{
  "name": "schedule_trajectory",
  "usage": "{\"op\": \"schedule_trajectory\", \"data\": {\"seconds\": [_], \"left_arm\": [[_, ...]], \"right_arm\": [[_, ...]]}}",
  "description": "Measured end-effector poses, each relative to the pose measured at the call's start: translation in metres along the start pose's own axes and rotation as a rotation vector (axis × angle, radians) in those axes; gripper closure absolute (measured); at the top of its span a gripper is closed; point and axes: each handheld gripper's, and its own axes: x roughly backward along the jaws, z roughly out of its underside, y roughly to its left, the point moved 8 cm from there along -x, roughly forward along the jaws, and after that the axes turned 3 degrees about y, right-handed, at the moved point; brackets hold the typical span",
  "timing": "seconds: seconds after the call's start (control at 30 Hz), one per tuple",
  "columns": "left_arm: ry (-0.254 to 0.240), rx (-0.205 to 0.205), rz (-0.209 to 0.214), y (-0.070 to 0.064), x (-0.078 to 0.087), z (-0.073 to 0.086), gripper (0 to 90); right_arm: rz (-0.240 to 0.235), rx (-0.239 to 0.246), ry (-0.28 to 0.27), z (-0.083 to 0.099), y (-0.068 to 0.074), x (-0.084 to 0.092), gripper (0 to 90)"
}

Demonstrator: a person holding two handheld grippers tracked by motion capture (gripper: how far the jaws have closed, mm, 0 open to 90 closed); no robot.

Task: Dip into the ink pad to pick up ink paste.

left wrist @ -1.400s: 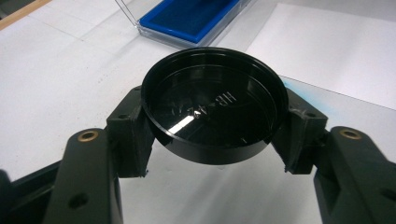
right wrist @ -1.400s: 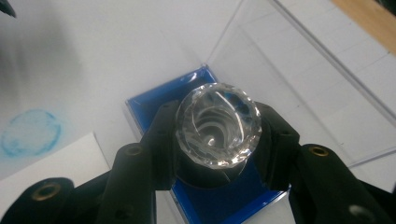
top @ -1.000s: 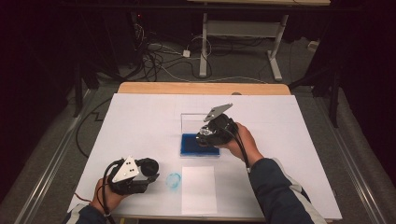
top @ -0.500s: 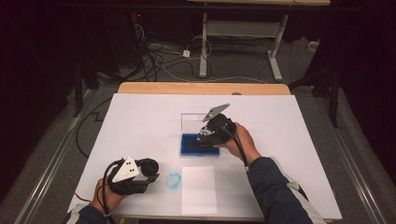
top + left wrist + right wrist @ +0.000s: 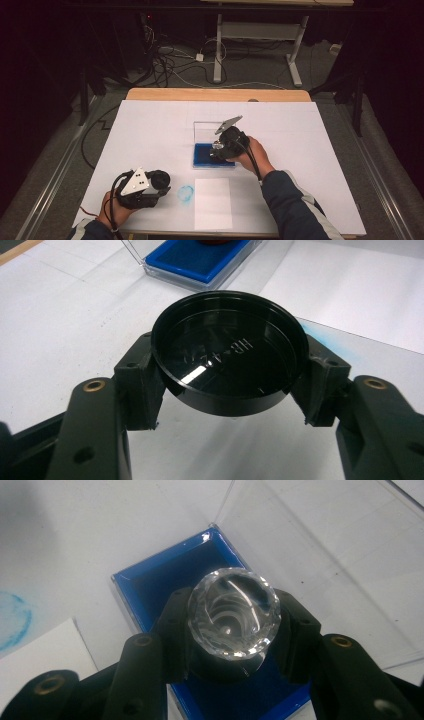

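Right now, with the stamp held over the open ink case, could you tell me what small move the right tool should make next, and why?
Probably lower the right tool a little: its clear-topped round stamp hangs over the blue ink pad in the clear plastic case, while the left tool holds the round black cap aside.

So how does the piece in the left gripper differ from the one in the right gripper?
The left gripper clamps a black cap: shallow, opaque, its hollow side facing up. The right gripper clamps a stamp with a clear, faceted, glassy top, held over the blue ink pad in its case. The cap hangs over bare table. Both are round and gripped by their sides.
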Motion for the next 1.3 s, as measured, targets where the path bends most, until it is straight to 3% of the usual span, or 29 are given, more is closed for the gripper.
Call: {"op": "schedule_trajectory", "data": {"seconds": [0.43,0.6,0.63,0.7,0.8,0.97,1.13,1.17,1.2,1.3], "left_arm": [[0.002,-0.006,-0.007,-0.0012,-0.0001,-0.001,36.5],[0.003,-0.009,-0.009,-0.0012,0.0002,-0.001,36.5],[0.001,-0.011,-0.01,-0.0012,0.0004,-0.0013,36.5],[-0.002,-0.01,-0.01,-0.0009,0.0012,-0.0018,36.5],[-0.003,0.002,-0.009,0.0007,0.0,-0.0012,36.5],[-0.002,-0.003,-0.01,0.0012,-0.0001,-0.0019,36.5],[-0.002,-0.002,-0.006,0.0007,-0.0003,-0.0016,36.5],[-0.034,0.061,0.009,-0.0047,-0.0023,-0.0034,36.4],[-0.003,0.001,-0.006,0.0008,-0.0002,-0.0014,36.4],[-0.003,0.001,-0.005,0.001,0.0002,-0.0013,36.5]], "right_arm": [[0.009,0.001,0.009,0.0013,0.0003,-0.0018,56.5],[0.04,0.027,0.012,0.0027,0.0009,-0.0039,57.0],[0.047,0.035,0.033,0.0054,0.0004,-0.0059,58.7],[0.01,0.006,0.014,0.0076,0.0,-0.0075,59.1],[0.007,0.016,0.014,0.0069,0.0008,-0.0068,59.2],[-0.015,-0.01,-0.003,0.0073,-0.0019,-0.0065,59.4],[-0.006,-0.001,0.004,0.0075,-0.0001,-0.0064,59.3],[-0.003,0.006,0.004,0.0074,0.0,-0.0063,59.1],[0.003,0.008,-0.003,0.0067,-0.0002,-0.0058,58.8],[-0.002,0.006,-0.016,0.005,0.0005,-0.0031,57.4]]}}
